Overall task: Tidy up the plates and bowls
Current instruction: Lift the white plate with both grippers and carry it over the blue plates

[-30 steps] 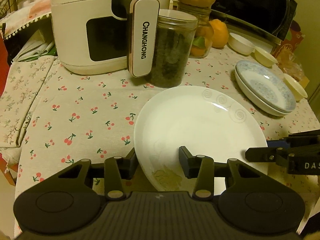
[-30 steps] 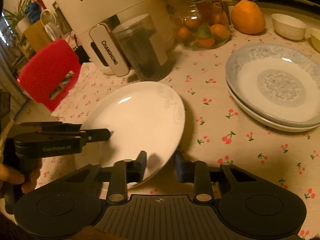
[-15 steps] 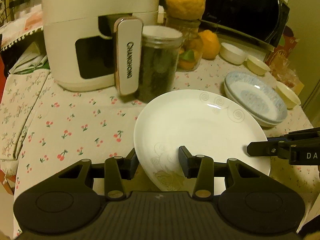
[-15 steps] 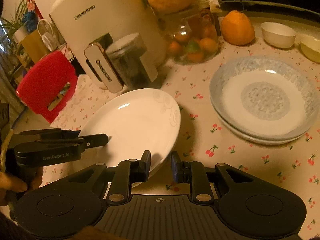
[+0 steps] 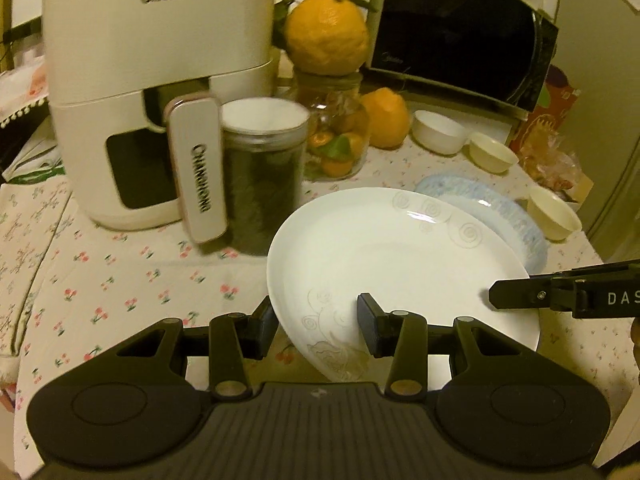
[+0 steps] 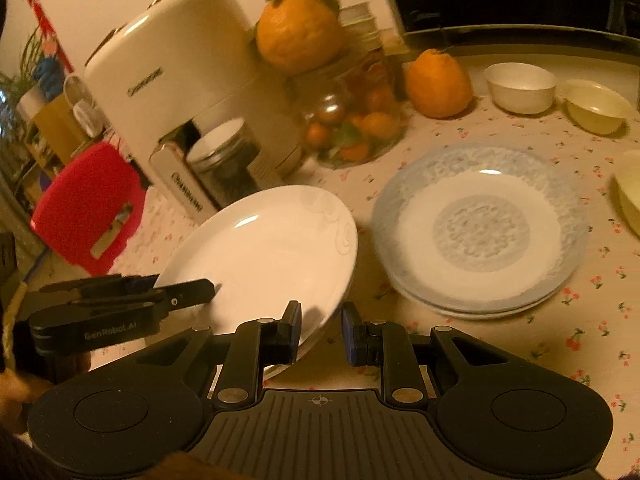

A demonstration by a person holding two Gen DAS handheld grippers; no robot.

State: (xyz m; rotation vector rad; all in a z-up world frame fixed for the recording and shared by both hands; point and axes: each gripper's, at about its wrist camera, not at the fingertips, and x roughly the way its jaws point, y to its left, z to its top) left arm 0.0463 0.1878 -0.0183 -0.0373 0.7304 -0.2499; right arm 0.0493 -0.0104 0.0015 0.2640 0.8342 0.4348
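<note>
Near: my left gripper point(image 5: 318, 322) clamps the white plate point(image 5: 400, 264) by its near rim, one finger under, one on top. My right gripper point(image 6: 320, 330) pinches the same plate's opposite edge. Plate is tilted, held above the cherry-print tablecloth point(image 5: 120, 292). Just right of it: stack of blue-patterned plates point(image 6: 480, 232) on the cloth. Behind the plate: dark-filled jar point(image 5: 262, 180), Changhong air fryer point(image 5: 156, 92). Farther back: fruit jar point(image 5: 338, 140), white bowl point(image 6: 520, 86), cream bowl point(image 6: 596, 106), microwave point(image 5: 460, 28).
</note>
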